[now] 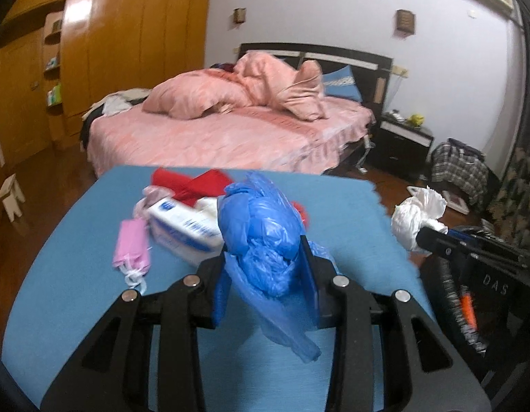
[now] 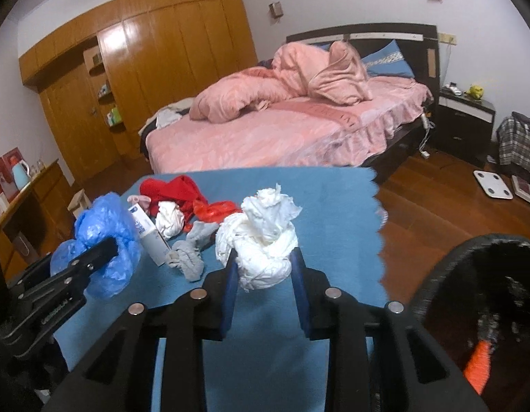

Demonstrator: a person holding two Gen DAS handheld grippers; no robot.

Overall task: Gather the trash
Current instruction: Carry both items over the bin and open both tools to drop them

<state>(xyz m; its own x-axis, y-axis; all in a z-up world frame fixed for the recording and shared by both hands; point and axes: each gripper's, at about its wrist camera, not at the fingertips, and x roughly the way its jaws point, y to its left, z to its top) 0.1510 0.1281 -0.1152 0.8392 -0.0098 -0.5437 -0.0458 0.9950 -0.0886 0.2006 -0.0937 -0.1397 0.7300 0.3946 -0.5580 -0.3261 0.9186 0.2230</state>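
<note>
Trash is held in both hand-held grippers, above the blue table (image 1: 76, 240). A blue bag (image 1: 261, 237) is pinched by the left hand-held gripper (image 1: 265, 261), with a loose tail hanging down below the pads. A white wad (image 2: 261, 240) is pinched by the right hand-held gripper (image 2: 263, 264), which is closed on its lower part.

Both pieces are judged to be very light and soft. The blue bag is thin, shiny plastic, so it can slip; it is best held at its thick, bunched middle, not by the loose tail. The white wad looks like crumpled plastic or paper, twisted into a knot. It can be squashed without harm, and it is best held across its fat bottom part.

More things are left on the table. A pink mask (image 1: 132, 247) lies at the left, beside a white box (image 1: 182, 233). A red cloth (image 2: 172, 189) lies at the far side, and a grey rag (image 2: 191, 254) is seen near the box. A black bin (image 2: 487, 295) is seen at the right, beside the table. It is judged that the trash is meant to be dropped there.
</note>
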